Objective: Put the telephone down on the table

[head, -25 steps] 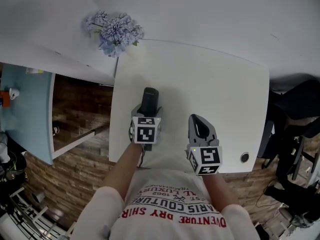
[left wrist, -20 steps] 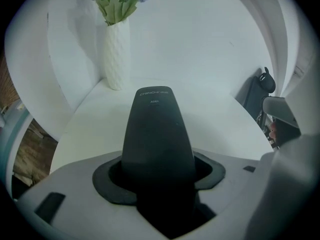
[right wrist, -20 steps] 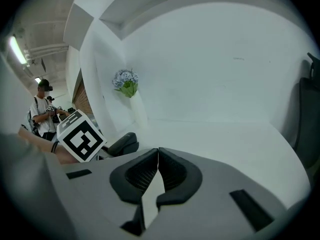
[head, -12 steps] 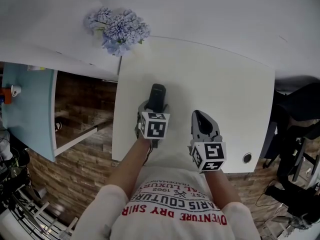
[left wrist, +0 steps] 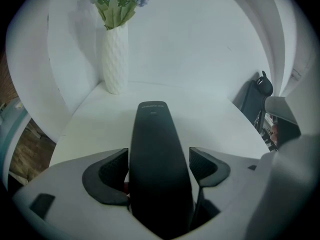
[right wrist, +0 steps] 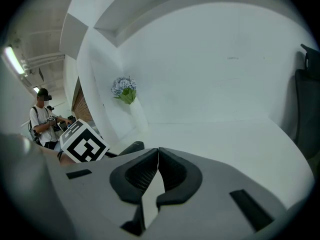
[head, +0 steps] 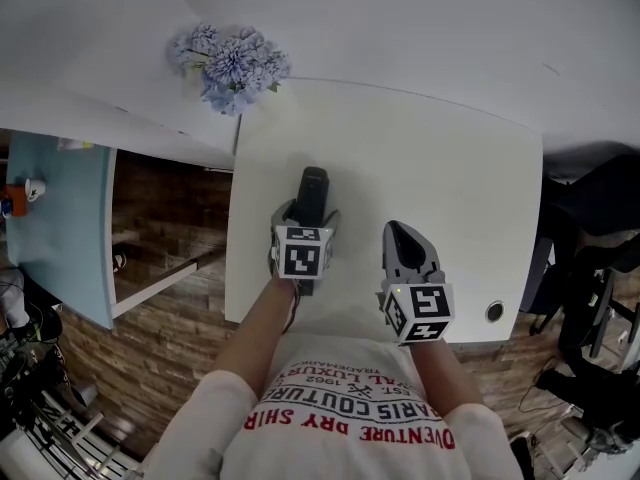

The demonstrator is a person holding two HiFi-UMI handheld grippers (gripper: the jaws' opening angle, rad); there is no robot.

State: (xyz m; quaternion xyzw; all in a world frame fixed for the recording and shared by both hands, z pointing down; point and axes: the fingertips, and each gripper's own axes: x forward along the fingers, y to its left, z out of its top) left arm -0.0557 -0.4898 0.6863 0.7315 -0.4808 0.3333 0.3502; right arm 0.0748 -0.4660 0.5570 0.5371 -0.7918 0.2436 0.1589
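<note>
White tabletop [head: 450, 168] bears the telephone [head: 313, 190] between the opening jaws of our left gripper [left wrist: 160, 166], pads just clear of it; the jaws of our right gripper [right wrist: 157, 171] sit clenched, empty

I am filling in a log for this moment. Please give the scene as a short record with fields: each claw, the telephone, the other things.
left claw: opening; telephone between its pads, which are not pressing on it
right claw: shut, empty
telephone: black, pointing away from the person
table: white
vase: white, upright at the table's far left corner, holding blue flowers
</note>
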